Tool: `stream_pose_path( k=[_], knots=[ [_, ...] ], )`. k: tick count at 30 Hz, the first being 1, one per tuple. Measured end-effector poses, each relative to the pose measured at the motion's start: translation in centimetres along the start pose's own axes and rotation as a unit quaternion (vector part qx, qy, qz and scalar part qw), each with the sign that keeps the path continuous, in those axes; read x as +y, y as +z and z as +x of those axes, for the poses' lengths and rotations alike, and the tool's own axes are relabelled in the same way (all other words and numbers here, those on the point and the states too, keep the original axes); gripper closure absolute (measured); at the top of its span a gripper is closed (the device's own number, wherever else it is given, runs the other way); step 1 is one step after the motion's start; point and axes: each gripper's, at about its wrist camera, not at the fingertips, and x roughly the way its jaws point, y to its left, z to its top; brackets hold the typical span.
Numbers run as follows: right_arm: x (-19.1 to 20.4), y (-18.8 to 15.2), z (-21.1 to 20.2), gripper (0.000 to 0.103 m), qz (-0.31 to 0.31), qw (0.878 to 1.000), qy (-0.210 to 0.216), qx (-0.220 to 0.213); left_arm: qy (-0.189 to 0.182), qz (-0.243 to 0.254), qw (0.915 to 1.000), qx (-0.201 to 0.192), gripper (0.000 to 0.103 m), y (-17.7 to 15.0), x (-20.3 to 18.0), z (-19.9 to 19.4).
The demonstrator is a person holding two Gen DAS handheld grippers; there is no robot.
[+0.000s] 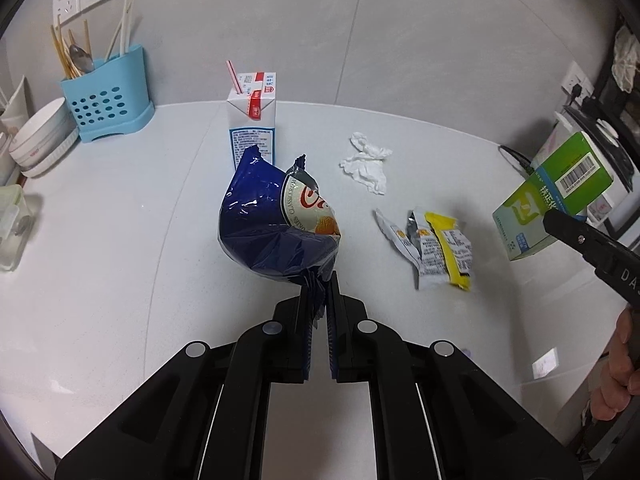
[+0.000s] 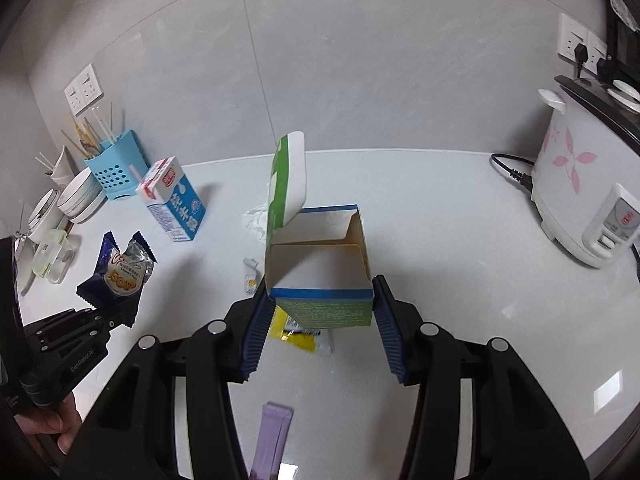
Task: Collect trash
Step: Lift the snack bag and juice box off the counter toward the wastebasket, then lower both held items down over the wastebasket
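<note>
While both hands carry loads lifted clear of the pale grey countertop (image 1: 120, 240), the left gripper (image 1: 320, 300) is pinched tight on the crimped seam of a crinkled dark blue foil snack bag (image 1: 272, 224), and the right gripper (image 2: 320, 312) stands partly spread, its ridged pads clamping the narrow sides of an open green-and-white cardboard box (image 2: 320, 276). Remaining trash lies ahead: a yellow-and-white torn wrapper (image 1: 436, 252) between the two tools, nearer the right; a crumpled white tissue (image 1: 366, 162) beyond; an upright milk carton (image 1: 252, 124) near the wall. Open counter surrounds them.
</note>
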Motion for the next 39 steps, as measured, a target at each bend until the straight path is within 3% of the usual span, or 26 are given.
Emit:
stream_pose_path(
  k=[29, 39],
  knots=[
    [7.0, -11.7, -12.0, 0.056, 0.011, 1.000, -0.024, -0.013, -0.048, 0.056, 0.9972, -0.003, 0.097, -10.7, 0.8, -12.5],
    [8.5, -16.4, -15.2, 0.056, 0.007, 1.000, -0.023, -0.011, -0.063, 0.086, 0.9943, -0.003, 0.097, -14.4, 0.4, -14.4]
  ],
)
